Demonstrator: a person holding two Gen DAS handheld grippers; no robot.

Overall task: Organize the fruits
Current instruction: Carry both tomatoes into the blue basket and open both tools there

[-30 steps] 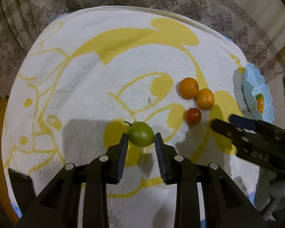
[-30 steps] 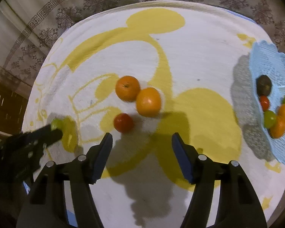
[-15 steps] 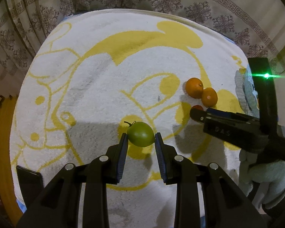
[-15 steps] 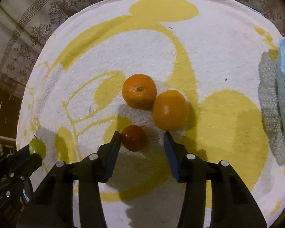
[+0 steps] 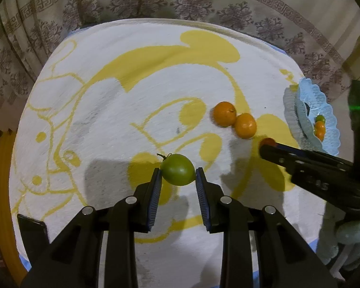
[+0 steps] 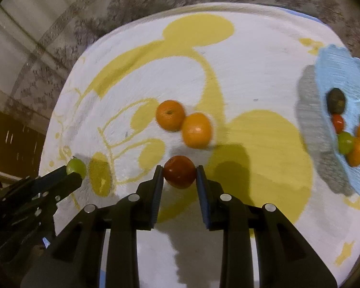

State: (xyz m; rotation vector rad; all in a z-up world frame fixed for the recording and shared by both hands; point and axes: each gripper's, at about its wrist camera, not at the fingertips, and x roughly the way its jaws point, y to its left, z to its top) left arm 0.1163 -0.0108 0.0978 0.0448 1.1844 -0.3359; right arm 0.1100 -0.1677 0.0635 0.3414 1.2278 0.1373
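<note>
My left gripper [image 5: 177, 176] is shut on a green tomato [image 5: 177, 172] with a short stalk, held above the white and yellow cloth [image 5: 122, 110]. My right gripper [image 6: 179, 174] is shut on a small red tomato [image 6: 179, 171], its blue pads pressing both sides. In the left wrist view the right gripper [image 5: 266, 145] comes in from the right with the red tomato [image 5: 267, 141] at its tip. In the right wrist view the left gripper [image 6: 72, 171] shows at the left edge with the green tomato [image 6: 76, 165]. Two oranges [image 6: 183, 123] lie side by side on the cloth.
A light blue scalloped basket [image 6: 340, 72] stands at the right edge of the table and holds several small fruits, red, green, orange and one dark. A patterned curtain [image 5: 180, 2] hangs behind the table. The cloth ends close to the basket.
My right gripper moved in over the red tomato, its jaws came together on it, and it has lifted a little. The left gripper kept its hold on the green tomato and stayed put.
</note>
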